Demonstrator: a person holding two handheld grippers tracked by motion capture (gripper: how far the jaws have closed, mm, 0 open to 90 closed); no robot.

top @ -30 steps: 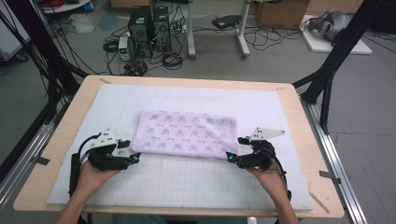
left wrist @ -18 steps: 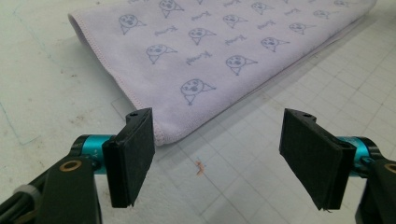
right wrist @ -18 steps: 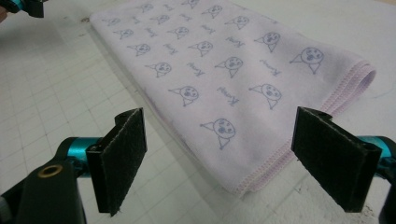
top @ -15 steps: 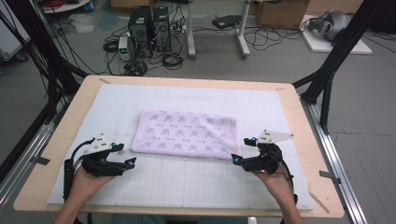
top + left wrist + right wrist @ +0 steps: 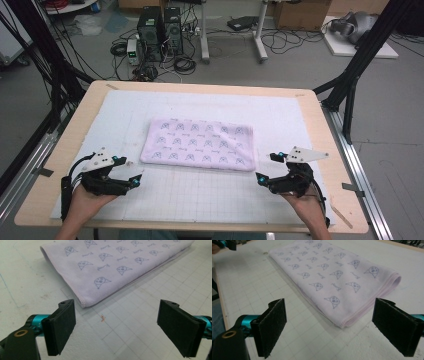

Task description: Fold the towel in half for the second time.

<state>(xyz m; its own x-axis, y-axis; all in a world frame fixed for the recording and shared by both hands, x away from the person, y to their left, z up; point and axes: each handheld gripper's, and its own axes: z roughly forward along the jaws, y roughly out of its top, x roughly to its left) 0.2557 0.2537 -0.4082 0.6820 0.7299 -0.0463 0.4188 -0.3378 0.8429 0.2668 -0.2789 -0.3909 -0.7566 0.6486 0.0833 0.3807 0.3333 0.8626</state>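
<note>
Nearest the person, the left gripper (image 5: 134, 178) and the right gripper (image 5: 265, 168) sit low over the white grid mat (image 5: 210, 200), one at each side, with a hand behind each. Both have just been opening their jaws, and now the jaws stand wide apart with nothing between them. In the left gripper view the black pads (image 5: 62, 326) frame bare mat, and the near corner of the cloth lies just past them, not touching. The right gripper view is much the same, with the other near corner a little way ahead. The pink towel (image 5: 199, 143) with small cartoon faces lies folded flat in the middle of the mat, a bit farther from the person than the grippers. It looks like the fold is done and the grippers have let go. If another fold is wanted, each gripper must slide back to a corner and pinch the edge. Farther off, past the wooden table (image 5: 310, 107), computer boxes (image 5: 159, 27) and cables sit on the floor.
</note>
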